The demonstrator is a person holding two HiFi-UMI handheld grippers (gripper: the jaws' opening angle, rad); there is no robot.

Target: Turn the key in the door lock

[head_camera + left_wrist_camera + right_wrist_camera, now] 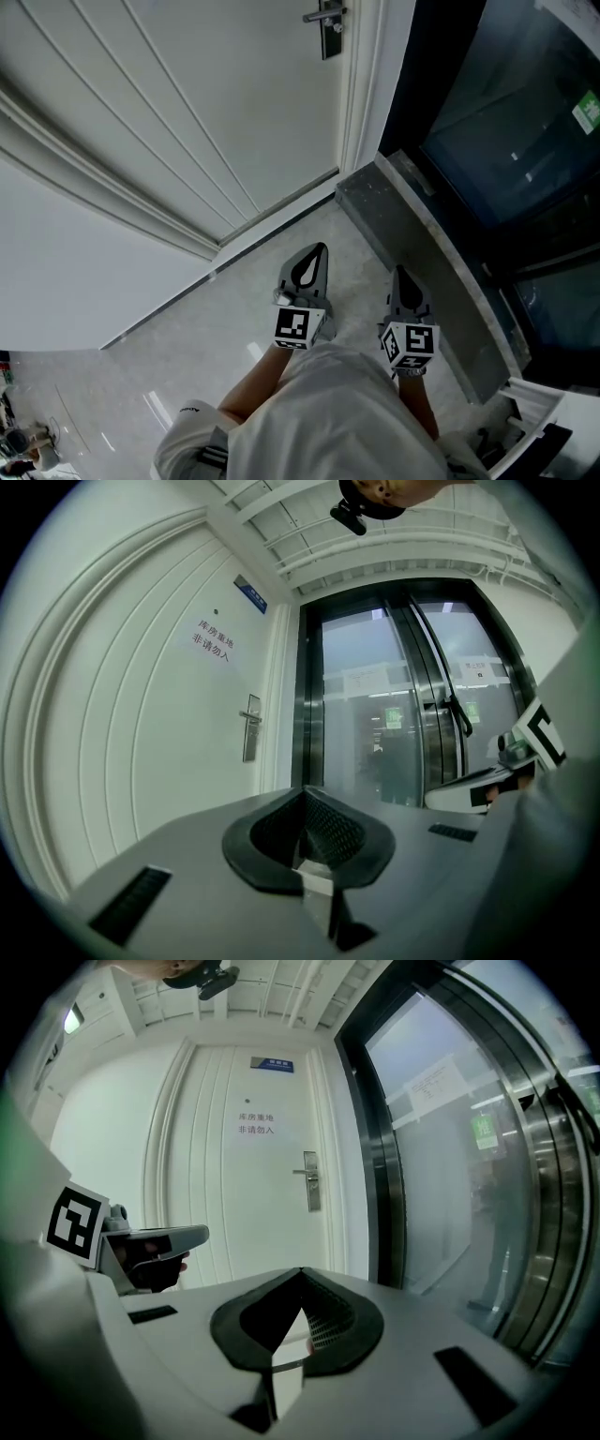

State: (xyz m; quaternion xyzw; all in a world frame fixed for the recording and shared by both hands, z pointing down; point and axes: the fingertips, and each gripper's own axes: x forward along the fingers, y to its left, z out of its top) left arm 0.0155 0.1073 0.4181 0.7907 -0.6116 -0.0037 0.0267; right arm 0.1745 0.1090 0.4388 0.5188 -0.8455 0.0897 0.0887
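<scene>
A white panelled door [187, 112] stands ahead, with a metal lever handle [325, 16] on a lock plate [312, 1183] near its right edge. The plate is also in the left gripper view [251, 731]. From this distance I cannot make out a key. My left gripper [315, 251] and my right gripper [401, 274] are held side by side over the floor, well short of the door. Both have their tips together and I see nothing between them. The tips of the left gripper [305, 794] and of the right gripper [300, 1274] meet in a point in their own views.
Right of the door stands a dark-framed glass door [469, 1166]. A grey stone ledge [422, 244] runs along its foot, close to my right gripper. A blue plate [271, 1064] and a printed notice [254, 1124] are on the white door. The floor is pale glossy tile [234, 319].
</scene>
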